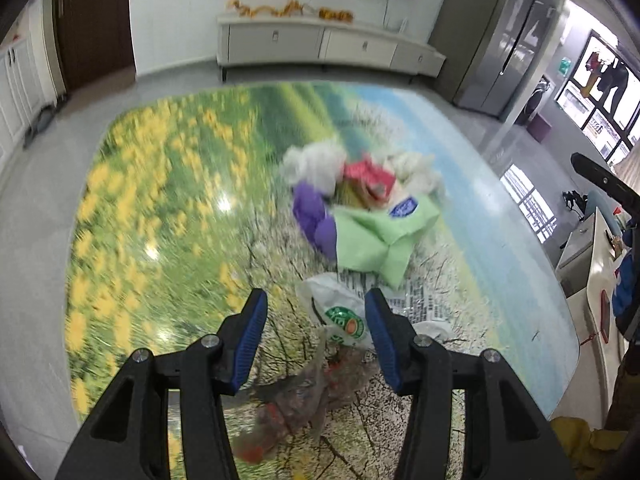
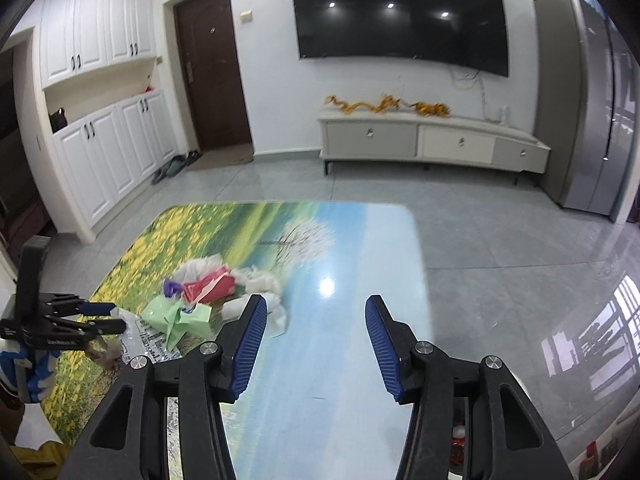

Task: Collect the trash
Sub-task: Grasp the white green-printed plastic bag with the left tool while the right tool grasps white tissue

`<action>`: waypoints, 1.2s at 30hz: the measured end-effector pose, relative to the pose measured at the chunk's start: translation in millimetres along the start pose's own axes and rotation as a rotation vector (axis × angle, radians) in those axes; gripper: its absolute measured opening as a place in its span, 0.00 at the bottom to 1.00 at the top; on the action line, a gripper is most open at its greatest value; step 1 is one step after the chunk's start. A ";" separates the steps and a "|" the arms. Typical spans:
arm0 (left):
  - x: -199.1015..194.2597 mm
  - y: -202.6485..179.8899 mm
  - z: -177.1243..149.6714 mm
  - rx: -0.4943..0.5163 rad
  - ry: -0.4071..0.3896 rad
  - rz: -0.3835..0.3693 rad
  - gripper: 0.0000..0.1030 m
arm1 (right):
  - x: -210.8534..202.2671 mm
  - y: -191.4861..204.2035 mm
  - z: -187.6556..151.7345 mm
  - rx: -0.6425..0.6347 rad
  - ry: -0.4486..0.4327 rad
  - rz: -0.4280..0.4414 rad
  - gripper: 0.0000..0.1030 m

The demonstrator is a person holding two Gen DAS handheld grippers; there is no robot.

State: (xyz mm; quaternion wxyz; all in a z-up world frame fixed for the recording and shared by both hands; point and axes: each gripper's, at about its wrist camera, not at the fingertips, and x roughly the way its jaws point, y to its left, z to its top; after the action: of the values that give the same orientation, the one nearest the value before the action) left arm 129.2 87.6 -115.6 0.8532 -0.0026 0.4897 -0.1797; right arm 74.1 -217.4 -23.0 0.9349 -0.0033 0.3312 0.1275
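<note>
A heap of trash lies on the table with the landscape print (image 1: 160, 208). It holds white plastic bags (image 1: 316, 164), a red wrapper (image 1: 366, 178), a purple piece (image 1: 310, 210) and a green packet (image 1: 372, 236). Nearer to me lies a clear bag with a green and orange logo (image 1: 344, 320), with a crumpled transparent bag (image 1: 296, 400) below it. My left gripper (image 1: 315, 300) hovers open over these two bags, its pads not touching them. The same heap (image 2: 208, 284) appears left of my right gripper (image 2: 316, 304), which is open over the bare blue tabletop (image 2: 340, 360). At the far left edge is the left gripper (image 2: 117, 316).
A low TV cabinet (image 2: 432, 140) with gold tinsel stands against the far wall under a wall TV (image 2: 400, 16). A grey fridge (image 2: 580, 100) is to the right, a brown door (image 2: 212, 68) and white cupboards (image 2: 100, 120) to the left. Tiled floor surrounds the table.
</note>
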 end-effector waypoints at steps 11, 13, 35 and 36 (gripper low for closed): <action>18.2 9.2 6.3 -0.067 0.017 -0.070 0.17 | 105.8 26.7 -8.4 -0.030 0.187 0.099 0.48; 15.2 13.6 7.2 -0.088 0.005 -0.073 0.15 | 121.1 28.6 -9.3 -0.026 0.212 0.117 0.48; -74.9 23.6 3.5 -0.163 -0.243 -0.139 0.13 | 121.8 17.6 -34.7 0.006 0.249 0.154 0.26; -79.1 21.8 4.0 -0.161 -0.253 -0.138 0.13 | 113.9 15.0 -36.1 0.009 0.238 0.154 0.26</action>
State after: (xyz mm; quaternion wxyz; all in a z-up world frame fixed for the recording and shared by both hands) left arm 103.1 131.8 -51.4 0.8906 -0.1273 0.3899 -0.1963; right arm 133.4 -179.2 -120.7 0.8765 0.0110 0.4396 0.1961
